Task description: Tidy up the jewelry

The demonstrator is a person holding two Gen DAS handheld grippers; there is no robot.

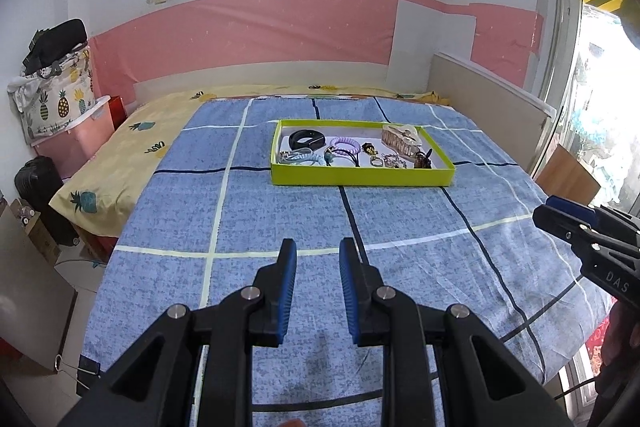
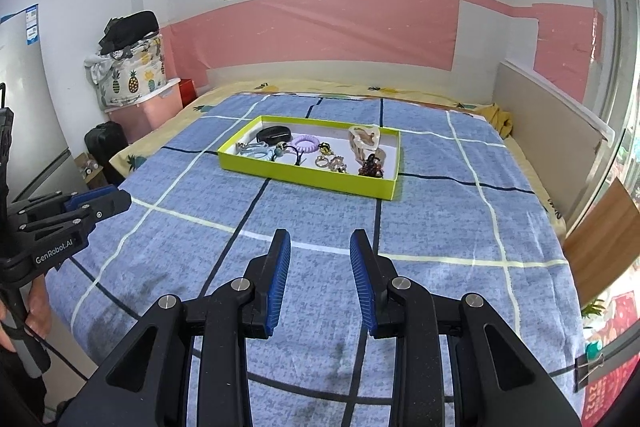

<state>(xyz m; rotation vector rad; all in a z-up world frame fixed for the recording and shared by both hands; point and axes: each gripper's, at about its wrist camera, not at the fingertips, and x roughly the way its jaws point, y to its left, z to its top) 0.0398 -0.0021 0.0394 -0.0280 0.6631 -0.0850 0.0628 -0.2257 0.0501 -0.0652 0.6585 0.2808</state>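
Spreading beneath both pairs of jaws, a blue checked bedsheet (image 1: 280, 211) covers the bed. Well ahead of the jaws sits a shallow lime-green rectangular cardboard tray (image 1: 362, 175) holding hair ties, clips and a black band. The left gripper (image 1: 318, 255) and right gripper (image 2: 320, 247) hover with jaws apart, empty.
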